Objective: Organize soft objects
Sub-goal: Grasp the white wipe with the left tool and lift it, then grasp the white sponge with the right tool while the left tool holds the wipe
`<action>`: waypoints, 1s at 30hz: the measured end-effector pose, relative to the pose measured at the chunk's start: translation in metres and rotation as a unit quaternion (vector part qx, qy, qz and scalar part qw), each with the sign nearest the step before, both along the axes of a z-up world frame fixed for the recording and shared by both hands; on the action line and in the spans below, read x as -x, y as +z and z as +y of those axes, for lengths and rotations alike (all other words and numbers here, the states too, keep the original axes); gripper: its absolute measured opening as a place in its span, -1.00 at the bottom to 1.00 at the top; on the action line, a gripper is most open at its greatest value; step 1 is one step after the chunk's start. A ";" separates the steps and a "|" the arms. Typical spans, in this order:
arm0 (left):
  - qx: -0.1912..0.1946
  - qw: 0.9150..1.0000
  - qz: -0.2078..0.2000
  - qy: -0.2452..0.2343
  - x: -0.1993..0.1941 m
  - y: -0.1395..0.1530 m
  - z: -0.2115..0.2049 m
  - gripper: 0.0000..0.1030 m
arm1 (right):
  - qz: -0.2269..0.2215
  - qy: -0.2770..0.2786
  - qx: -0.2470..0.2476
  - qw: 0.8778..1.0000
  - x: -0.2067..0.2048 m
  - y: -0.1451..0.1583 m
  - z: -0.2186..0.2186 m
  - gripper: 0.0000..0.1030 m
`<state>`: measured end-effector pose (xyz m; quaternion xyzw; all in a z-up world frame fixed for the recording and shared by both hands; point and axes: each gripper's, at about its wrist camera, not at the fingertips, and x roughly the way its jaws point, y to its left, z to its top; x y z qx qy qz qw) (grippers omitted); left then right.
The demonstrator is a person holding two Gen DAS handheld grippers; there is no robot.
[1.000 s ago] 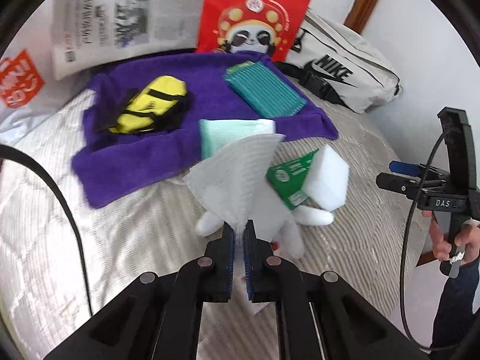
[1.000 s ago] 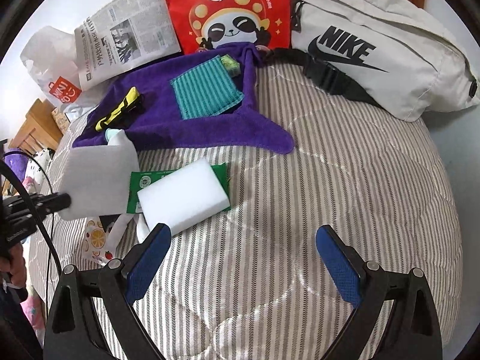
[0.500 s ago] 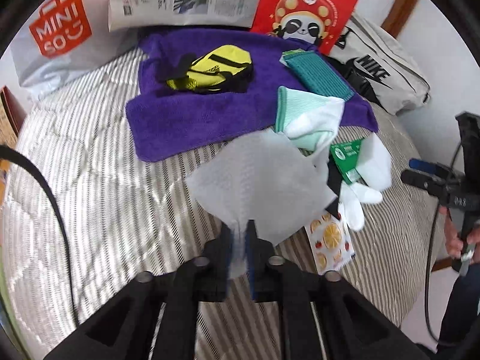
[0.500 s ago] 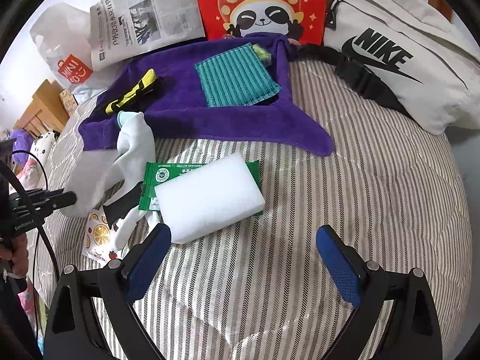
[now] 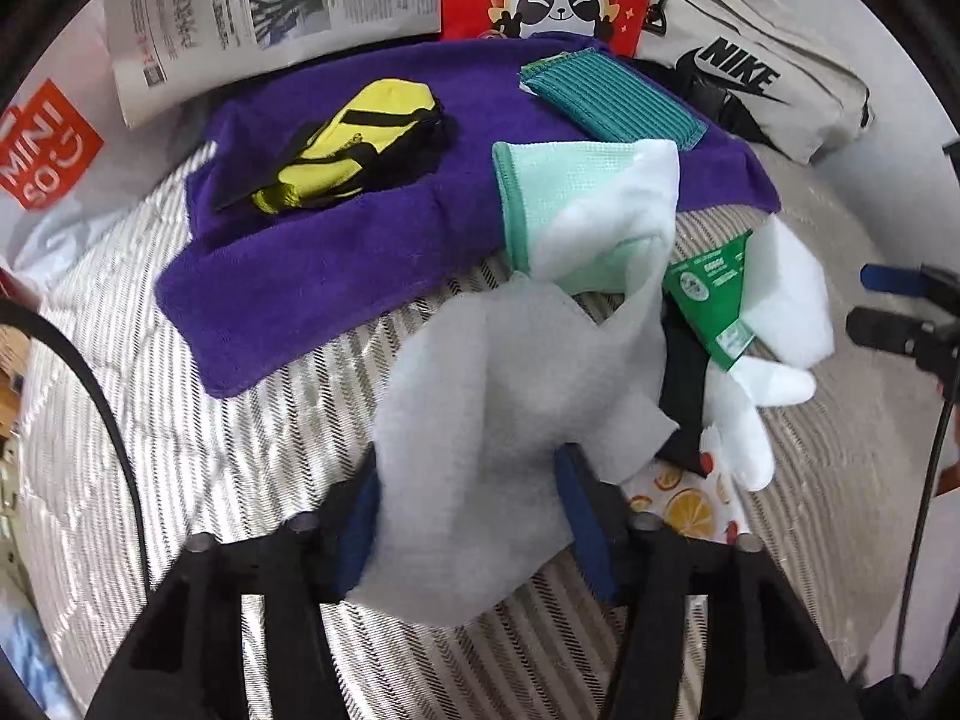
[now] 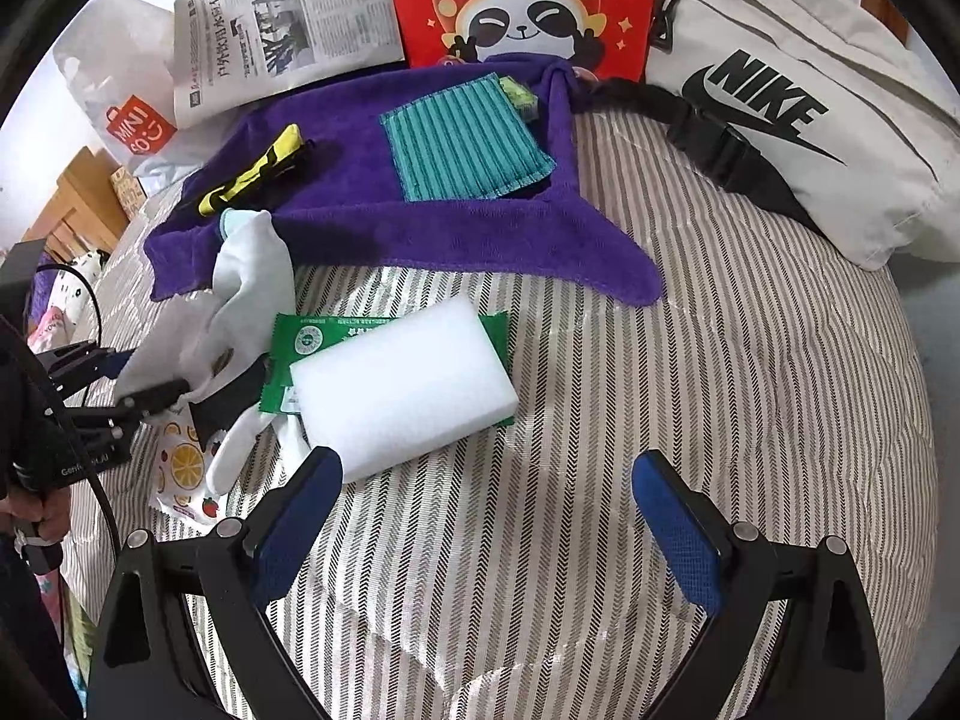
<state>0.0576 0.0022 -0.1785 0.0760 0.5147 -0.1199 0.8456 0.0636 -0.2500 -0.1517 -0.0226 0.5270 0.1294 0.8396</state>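
My left gripper (image 5: 471, 516) hangs low over the striped bed, and its jaws are opening. A thin white sheet (image 5: 480, 420) lies slack between the blue pads without being pinched. Beyond it lie a mint-and-white cloth (image 5: 570, 192), a white glove (image 5: 744, 420) and a green packet (image 5: 714, 300). A purple towel (image 5: 312, 276) carries a yellow-and-black pouch (image 5: 354, 144) and a teal striped cloth (image 5: 612, 102). My right gripper (image 6: 486, 516) stands wide open over bare bedding, its left pad right beside a white sponge block (image 6: 402, 396). In the right wrist view the left gripper (image 6: 150, 384) shows at the left edge.
At the back stand a newspaper (image 6: 288, 30), a red panda bag (image 6: 516, 0) and a white Nike bag (image 6: 798, 120). A Miniso bag (image 6: 132, 126) and wooden furniture (image 6: 78, 204) sit at the left. A fruit-print packet (image 6: 180, 468) lies by the glove.
The left gripper's jaws have parted from a tight pinch on the white sheet, and the gripper has sunk toward the bed. The sheet now droops loosely. The right gripper has barely shifted.
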 end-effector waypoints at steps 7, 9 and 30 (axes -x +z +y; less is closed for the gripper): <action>0.029 0.999 0.011 0.019 0.009 0.011 0.028 -0.86 | -0.004 0.015 -0.002 1.000 0.001 -0.002 0.007 0.87; 0.031 0.999 0.009 0.029 0.014 0.013 0.037 -0.86 | -0.007 0.022 0.002 1.000 0.002 -0.003 0.011 0.87; 0.035 0.998 0.024 0.043 0.022 0.002 0.044 -0.86 | -0.013 0.073 0.024 0.997 -0.013 -0.017 0.057 0.87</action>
